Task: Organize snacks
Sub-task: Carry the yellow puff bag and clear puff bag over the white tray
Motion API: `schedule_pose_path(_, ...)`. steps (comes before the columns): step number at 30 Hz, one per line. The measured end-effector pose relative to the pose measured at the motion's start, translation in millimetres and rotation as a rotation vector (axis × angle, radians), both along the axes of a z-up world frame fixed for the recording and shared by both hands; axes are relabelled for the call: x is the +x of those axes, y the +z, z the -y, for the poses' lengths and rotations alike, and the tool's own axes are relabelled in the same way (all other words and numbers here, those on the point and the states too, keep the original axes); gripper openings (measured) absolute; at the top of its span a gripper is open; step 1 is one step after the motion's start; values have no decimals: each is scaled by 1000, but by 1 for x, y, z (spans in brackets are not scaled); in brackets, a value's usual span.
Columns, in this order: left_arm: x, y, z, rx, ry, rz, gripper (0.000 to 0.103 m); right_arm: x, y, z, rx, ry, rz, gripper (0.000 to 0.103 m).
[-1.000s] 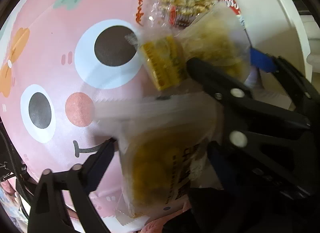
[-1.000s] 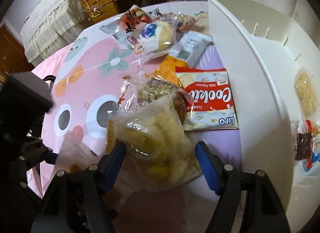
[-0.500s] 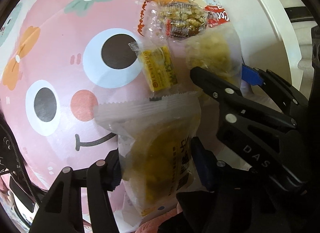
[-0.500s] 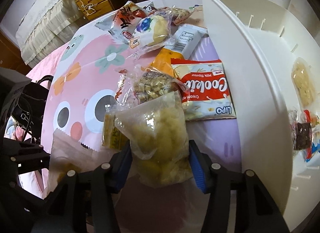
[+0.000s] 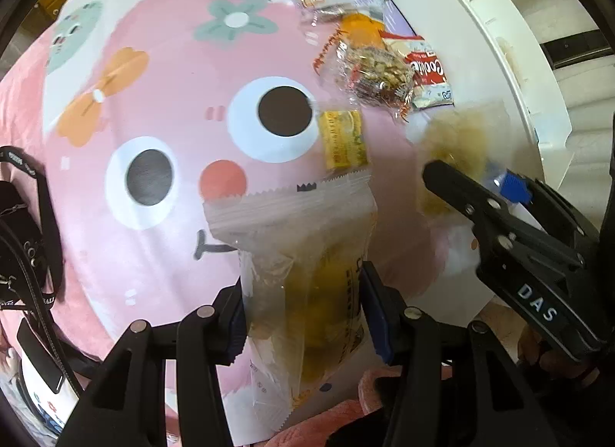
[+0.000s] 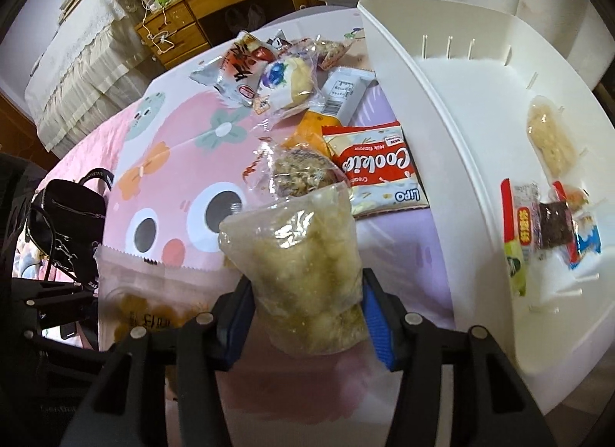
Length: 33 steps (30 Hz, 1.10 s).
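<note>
1. two packets are up off the counter [image 6: 407,239] at once. left claw [image 5: 303,312] is clamped on a clear packet of yellow pastry [image 5: 307,270]; its jaws have just been closing, and both blue pads now press on the film. right claw [image 6: 307,312] is clamped on a clear bag of pale puffed snack [image 6: 300,266], pads on both sides of its lower half.
2. handling, my read: both are light, soft and crushable. film looks slick, so a loose pinch may slide. the puffed bag bulges above the pads and looks top-heavy; expect it to flop on a fast swing.
3. grip point: both are held low on the body, not on the seal. fine for a short carry, but more squeeze probably cracks the contents.
4. white bin [image 6: 442,108] sits just right of the right claw, open-topped, with a tall curved wall between bag and floor. it holds a pale snack bag [image 6: 549,139] at the back and small wrapped bars [image 6: 546,224] nearer; bare floor shows between and in front.
5. clearance: each bag has to go over that rim, so lift before crossing.
6. loose snacks are still on the counter ahead: cookie pack [image 6: 380,166], nut cluster pack [image 6: 300,174], small yellow bar [image 5: 342,139]. keep hanging film clear of them.
7. claws sit close side by side; send the right one first.
</note>
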<state>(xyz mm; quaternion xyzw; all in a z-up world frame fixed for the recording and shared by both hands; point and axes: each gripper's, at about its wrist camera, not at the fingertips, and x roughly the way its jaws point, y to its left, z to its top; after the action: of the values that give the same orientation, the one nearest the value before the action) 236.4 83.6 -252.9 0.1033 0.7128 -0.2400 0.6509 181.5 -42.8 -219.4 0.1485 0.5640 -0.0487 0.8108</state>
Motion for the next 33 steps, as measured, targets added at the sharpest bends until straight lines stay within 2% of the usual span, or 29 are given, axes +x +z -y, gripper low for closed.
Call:
schedule_pose_path(7,-9,21,-24,-23,35,57,50,-24,19,-17,-8,-9,35,53)
schedule_pose_path(15,-24,65,-54,-64,41,107,50,-64,37,-28,-8,-62,50,53)
schedule_pose_path(25,-43,102,-55,-102,63,115,50,-91,69,-16,9,-94,75,53)
schedule_pose_path(33,-52,137,-24,-126,62,142,48,-94,95,17,15,-74,94,53)
